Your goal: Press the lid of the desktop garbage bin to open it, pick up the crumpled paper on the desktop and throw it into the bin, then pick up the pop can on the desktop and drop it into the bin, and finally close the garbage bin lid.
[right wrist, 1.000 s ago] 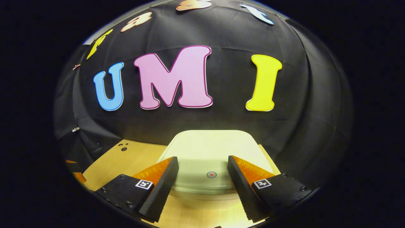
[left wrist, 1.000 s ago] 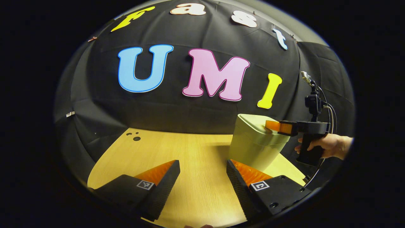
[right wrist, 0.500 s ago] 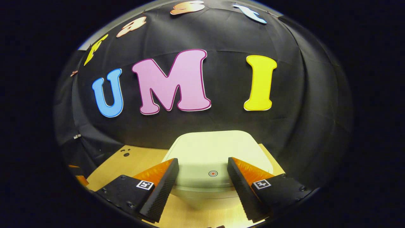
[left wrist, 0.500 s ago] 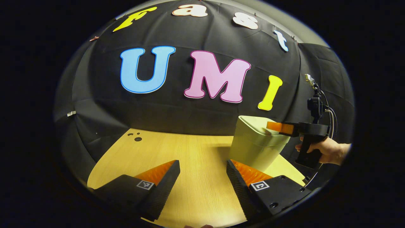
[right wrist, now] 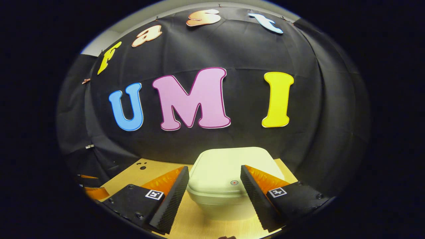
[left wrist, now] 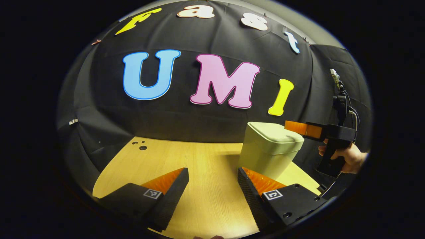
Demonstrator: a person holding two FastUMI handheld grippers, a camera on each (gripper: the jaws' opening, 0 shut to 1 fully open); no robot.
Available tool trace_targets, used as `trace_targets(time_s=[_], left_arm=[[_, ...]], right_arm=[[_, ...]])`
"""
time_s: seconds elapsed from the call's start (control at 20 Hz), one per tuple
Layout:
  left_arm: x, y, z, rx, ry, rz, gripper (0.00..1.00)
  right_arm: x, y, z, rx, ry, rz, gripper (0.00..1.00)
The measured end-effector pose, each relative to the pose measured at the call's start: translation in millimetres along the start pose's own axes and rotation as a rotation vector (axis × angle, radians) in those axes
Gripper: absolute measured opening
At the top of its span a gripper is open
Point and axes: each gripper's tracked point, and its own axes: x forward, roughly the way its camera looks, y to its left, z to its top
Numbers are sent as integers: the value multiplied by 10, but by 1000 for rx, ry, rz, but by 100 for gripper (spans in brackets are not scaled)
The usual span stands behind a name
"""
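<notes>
Bin [left wrist: 268, 153] stands at far right of wooden desk [left wrist: 199, 172], lid [right wrist: 232, 167] down and flat; right gripper [right wrist: 214, 186] hovers just above lid, jaws apart, empty; left gripper [left wrist: 212, 186] low over bare desk, jaws apart too. Likely final step — lid-closing; next: confirm latch, lift clear.
</notes>
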Motion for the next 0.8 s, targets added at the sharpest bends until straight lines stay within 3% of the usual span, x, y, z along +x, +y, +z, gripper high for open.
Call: trace_targets(time_s=[0.8], left_arm=[[30, -130, 104, 52, -21, -29, 95]], right_arm=[[-689, 289, -104, -37, -15, 63, 98]])
